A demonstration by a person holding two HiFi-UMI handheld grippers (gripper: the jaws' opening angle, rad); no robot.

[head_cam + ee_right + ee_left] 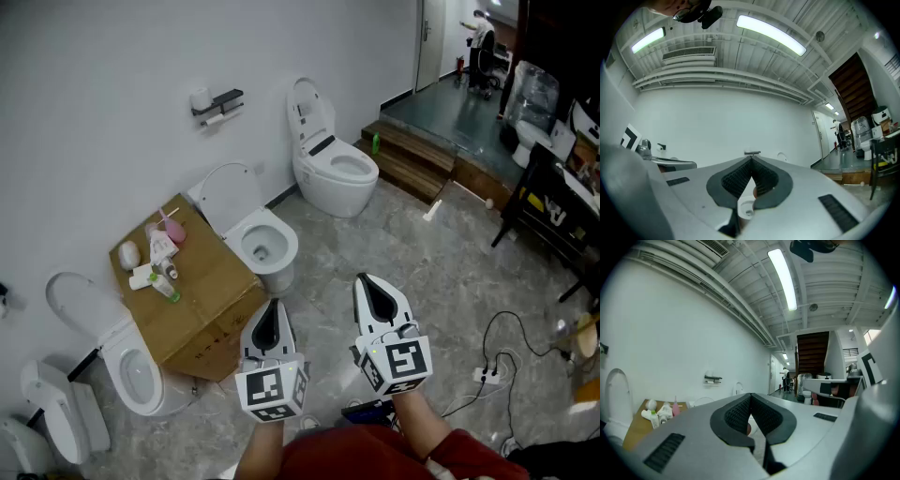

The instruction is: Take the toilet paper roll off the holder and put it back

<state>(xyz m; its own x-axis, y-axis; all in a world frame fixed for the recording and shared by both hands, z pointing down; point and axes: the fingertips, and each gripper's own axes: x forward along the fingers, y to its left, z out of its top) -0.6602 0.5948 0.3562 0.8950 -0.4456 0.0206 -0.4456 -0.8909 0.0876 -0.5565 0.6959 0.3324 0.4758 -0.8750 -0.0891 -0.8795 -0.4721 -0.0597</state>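
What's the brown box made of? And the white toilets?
The brown box looks like cardboard: dull tan, with folded edges and dark print on its side. The white toilets look like glazed ceramic, smooth and a bit shiny, though their lids may be plastic.

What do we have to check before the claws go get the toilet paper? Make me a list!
1. Holder in sight on the wall: ok.
2. Roll on the holder: ok, a white roll hangs under it.
3. Left claw empty: ok, nothing between its jaws.
4. Right claw empty: ok, nothing between its jaws.
5. A claw open, ready to grab: not ok, both are shut.
6. Claws close to the holder: not ok, they are far from it, with a toilet and a box in between.
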